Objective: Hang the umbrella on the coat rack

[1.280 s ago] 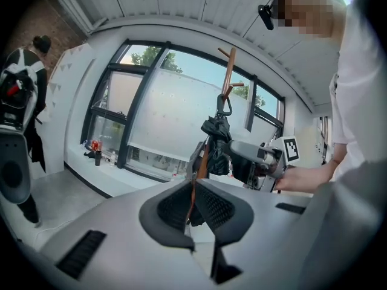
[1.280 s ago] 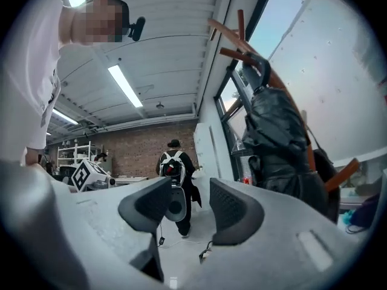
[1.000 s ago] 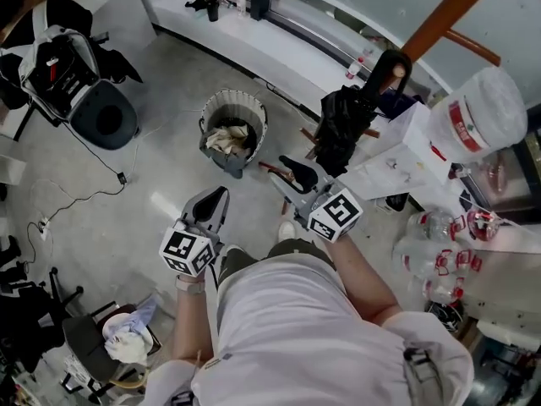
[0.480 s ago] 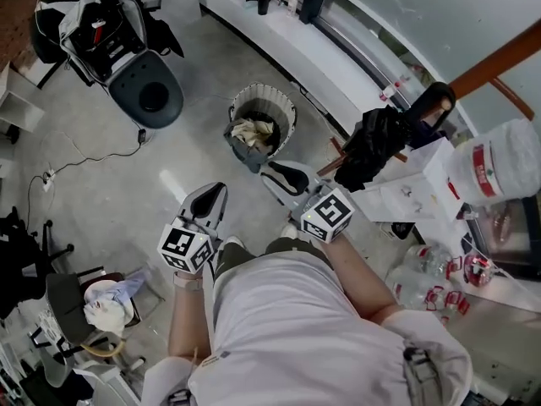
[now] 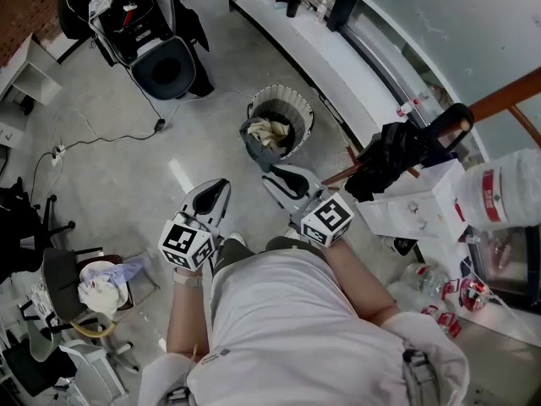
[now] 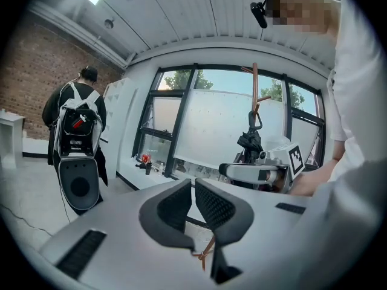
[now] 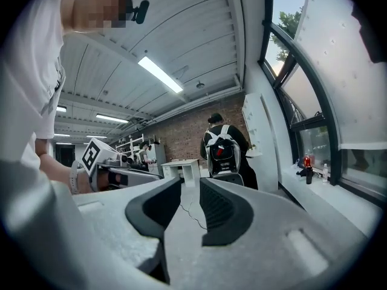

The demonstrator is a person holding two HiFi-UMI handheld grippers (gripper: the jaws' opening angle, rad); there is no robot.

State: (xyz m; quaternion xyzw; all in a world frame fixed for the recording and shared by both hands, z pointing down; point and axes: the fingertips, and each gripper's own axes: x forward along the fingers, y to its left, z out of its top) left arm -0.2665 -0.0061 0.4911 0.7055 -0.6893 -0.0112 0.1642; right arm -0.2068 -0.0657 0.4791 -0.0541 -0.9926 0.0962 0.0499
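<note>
The black umbrella hangs by its curved handle from the brown coat rack, off to the right of a bin on the floor. The left claw and right claw are side by side in front of the person, well apart from the umbrella. Each has its jaws drawn together and grips nothing.

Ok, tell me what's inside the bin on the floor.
The bin holds crumpled pale paper, piled near its top. Whatever lies under that paper is covered, so the bottom of the bin cannot be seen.
</note>
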